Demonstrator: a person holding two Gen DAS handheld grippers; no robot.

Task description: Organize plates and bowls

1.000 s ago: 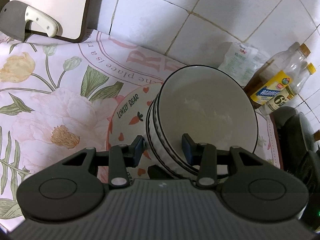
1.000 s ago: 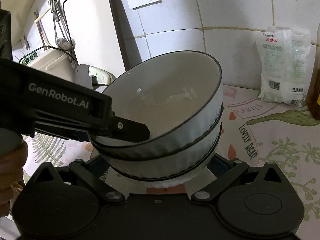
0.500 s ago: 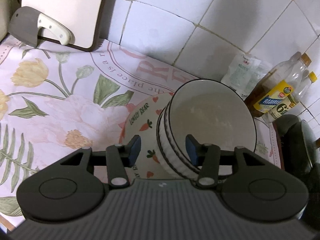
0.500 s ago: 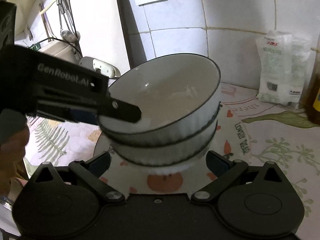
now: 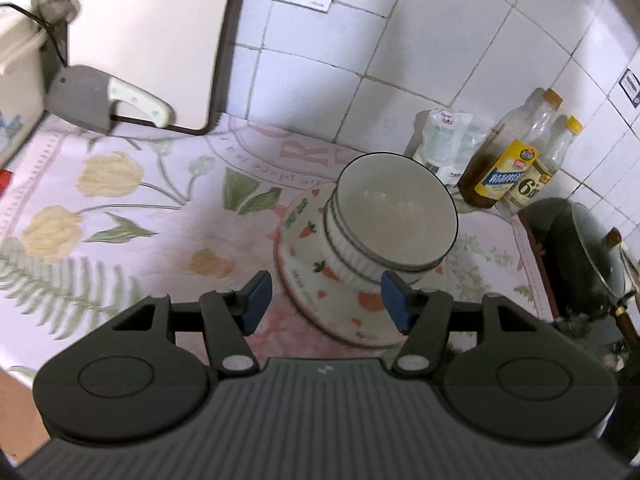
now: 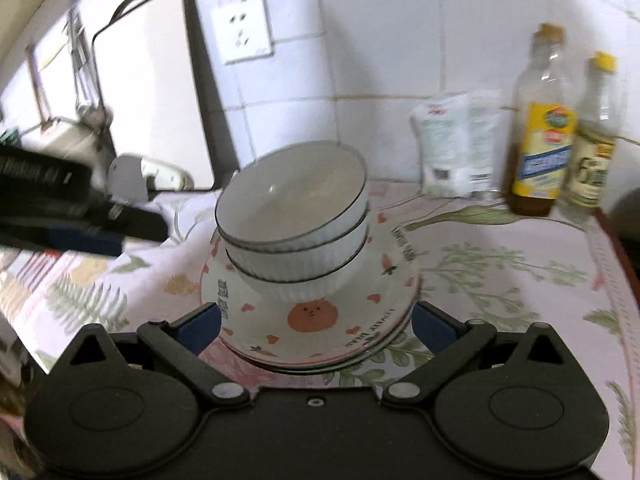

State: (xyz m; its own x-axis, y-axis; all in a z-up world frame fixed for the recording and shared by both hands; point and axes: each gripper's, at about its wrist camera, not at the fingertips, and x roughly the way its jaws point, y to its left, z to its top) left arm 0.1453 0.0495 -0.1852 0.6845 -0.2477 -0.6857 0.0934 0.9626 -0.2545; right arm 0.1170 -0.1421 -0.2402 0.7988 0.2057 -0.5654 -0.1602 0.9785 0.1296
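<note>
Two white ribbed bowls (image 6: 294, 236) are seen nested together, set on a stack of carrot-patterned plates (image 6: 316, 320) that rests on the floral cloth (image 5: 120, 216). In the left wrist view the stack lies at about one o'clock from the left gripper (image 5: 326, 300), whose jaws are opening, the blue pads standing clear of the crockery with nothing pressed between them. The right gripper (image 6: 316, 326) is spread wide, its pads at either side of the plates' near rim and apparently apart from it. Two bottles (image 6: 560, 128) are placed at two o'clock, by the tiled wall.
</note>
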